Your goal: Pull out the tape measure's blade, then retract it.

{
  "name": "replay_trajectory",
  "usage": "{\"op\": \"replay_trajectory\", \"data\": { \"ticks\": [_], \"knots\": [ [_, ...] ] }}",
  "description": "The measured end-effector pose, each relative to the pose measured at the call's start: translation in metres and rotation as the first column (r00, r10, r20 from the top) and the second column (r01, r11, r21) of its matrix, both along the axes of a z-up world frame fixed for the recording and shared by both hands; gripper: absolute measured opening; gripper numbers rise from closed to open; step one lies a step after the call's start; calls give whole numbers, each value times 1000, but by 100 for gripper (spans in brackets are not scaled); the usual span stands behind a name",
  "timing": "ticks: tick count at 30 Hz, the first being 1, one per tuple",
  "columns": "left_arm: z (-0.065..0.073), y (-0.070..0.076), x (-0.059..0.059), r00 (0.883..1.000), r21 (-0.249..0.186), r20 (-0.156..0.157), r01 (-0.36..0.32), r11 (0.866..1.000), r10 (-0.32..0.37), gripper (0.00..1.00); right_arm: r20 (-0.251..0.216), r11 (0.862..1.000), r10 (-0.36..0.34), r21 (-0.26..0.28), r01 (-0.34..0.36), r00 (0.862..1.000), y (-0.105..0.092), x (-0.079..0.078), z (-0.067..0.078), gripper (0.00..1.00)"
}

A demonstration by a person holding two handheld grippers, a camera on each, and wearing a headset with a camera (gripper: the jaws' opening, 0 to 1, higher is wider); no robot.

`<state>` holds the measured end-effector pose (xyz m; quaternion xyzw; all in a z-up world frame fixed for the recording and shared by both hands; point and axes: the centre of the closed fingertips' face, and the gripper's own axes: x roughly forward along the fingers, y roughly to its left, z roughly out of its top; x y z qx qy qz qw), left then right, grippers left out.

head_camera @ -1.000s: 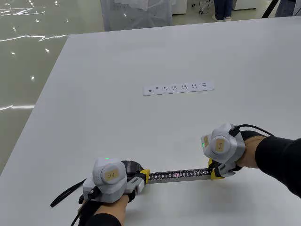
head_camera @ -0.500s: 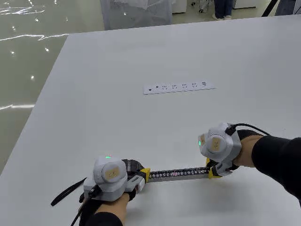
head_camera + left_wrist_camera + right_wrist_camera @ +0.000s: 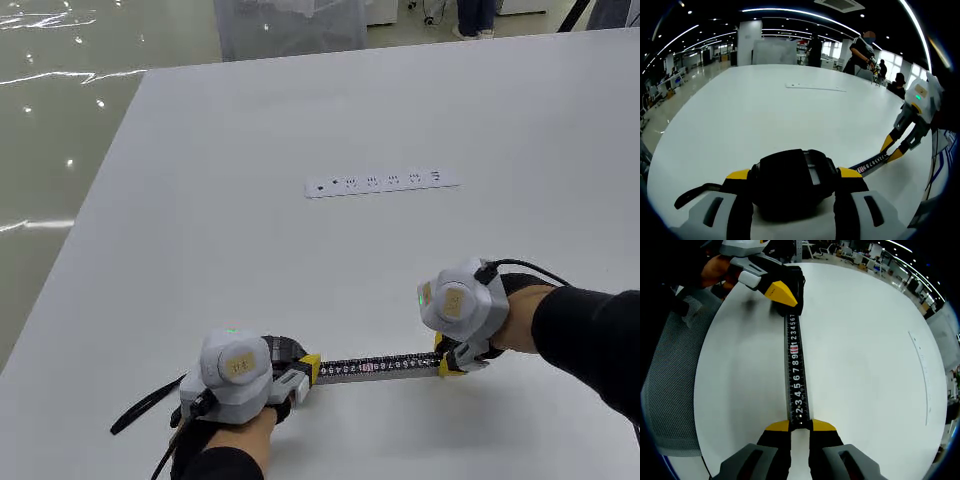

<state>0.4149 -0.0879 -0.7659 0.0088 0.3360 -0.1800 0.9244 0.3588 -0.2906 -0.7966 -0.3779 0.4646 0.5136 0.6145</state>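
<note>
**Item:** tape measure, lower centre of the head view, at the near edge of the table [image 3: 300,120].
**Hold:** the left claw [image 3: 300,372] is clamped round the black case [image 3: 792,187]. The blade [image 3: 794,365] is extended rightward, its end pinched by the right claw [image 3: 800,426].
**Legible:** black numerals 2–9, a red 10, then 1–7. No brand can be read.
**Risks, judged:** the end could slip from the pinch and whip back, the blade could kink if lifted, or the case could twist loose.

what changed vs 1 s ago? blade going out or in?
The right gripper, jaws shut on the blade tip, moved toward the tape measure case, so less blade shows: going in. The left gripper stays clamped on the case; the power strip hasn't moved.
</note>
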Motion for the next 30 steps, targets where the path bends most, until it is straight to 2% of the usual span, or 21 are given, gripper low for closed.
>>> {"op": "replay_trajectory", "data": {
  "ticks": [30],
  "knots": [
    [0, 0, 0, 1000, 1, -3, 0, 1000, 0, 61, -1, 1000, 5, -1, -5, 1000, 16, 4, 0, 7]
  ]
}}
